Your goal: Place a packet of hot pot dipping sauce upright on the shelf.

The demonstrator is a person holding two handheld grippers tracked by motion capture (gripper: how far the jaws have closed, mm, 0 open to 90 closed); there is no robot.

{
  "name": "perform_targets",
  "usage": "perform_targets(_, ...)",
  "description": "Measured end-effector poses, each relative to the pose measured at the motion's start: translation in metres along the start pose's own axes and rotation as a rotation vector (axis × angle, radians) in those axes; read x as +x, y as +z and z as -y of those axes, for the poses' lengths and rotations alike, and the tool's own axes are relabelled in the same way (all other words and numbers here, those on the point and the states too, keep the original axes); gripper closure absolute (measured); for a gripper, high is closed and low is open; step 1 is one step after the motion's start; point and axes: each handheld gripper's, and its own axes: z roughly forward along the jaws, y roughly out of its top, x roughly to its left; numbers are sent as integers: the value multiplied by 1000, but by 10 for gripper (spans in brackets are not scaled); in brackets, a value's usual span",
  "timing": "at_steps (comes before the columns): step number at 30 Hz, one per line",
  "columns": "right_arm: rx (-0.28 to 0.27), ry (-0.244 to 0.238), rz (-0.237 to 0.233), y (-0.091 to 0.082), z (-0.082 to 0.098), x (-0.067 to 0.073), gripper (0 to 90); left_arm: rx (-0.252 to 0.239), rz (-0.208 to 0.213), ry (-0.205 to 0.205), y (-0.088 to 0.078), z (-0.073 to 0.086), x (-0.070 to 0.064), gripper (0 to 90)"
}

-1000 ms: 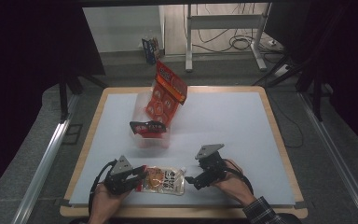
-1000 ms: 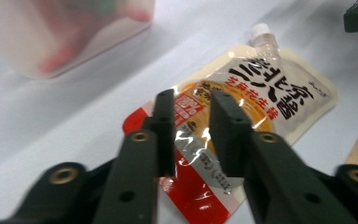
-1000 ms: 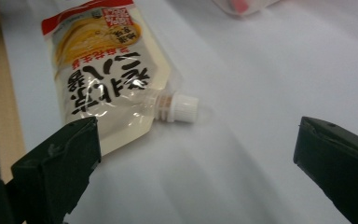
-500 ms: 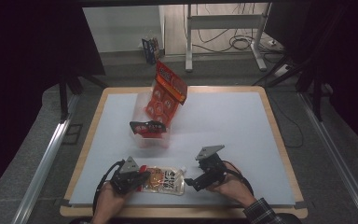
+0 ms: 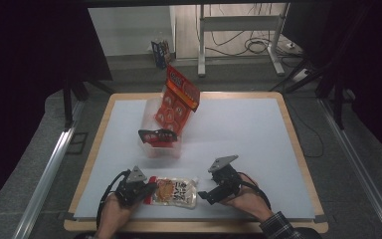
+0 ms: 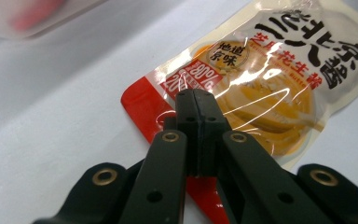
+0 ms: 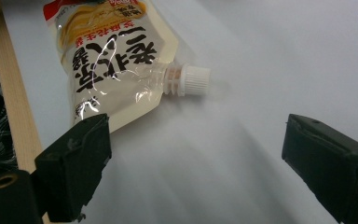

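Left gripper (image 6: 196, 100): jaws pressed together, pinching red bottom edge of sauce pouch (image 6: 270, 79); no gap visible between pads. Pouch flat on white table (image 5: 248, 134), near front edge, long axis running 9 to 3 o'clock in high view, white screw cap (image 7: 192, 80) toward 3. Right gripper (image 7: 193, 154): jaws wide, just been narrowing slightly, nothing between pads; cap ahead at 12 o'clock, just beyond tips, apart. Right nearer cap, left on opposite end. Clear tub (image 5: 160, 139) with snack packets at 12, well apart.
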Motion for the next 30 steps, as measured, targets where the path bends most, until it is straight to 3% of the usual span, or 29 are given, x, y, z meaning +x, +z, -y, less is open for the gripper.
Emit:
perform_targets(14, 24, 9, -39, 0, 0, 3, 150, 12, -3, -19, -1, 5, 2, 900)
perform_targets(30, 45, 10, -150, 19, -3, 20, 176, 4, 7, -56, -1, 6, 4, 900)
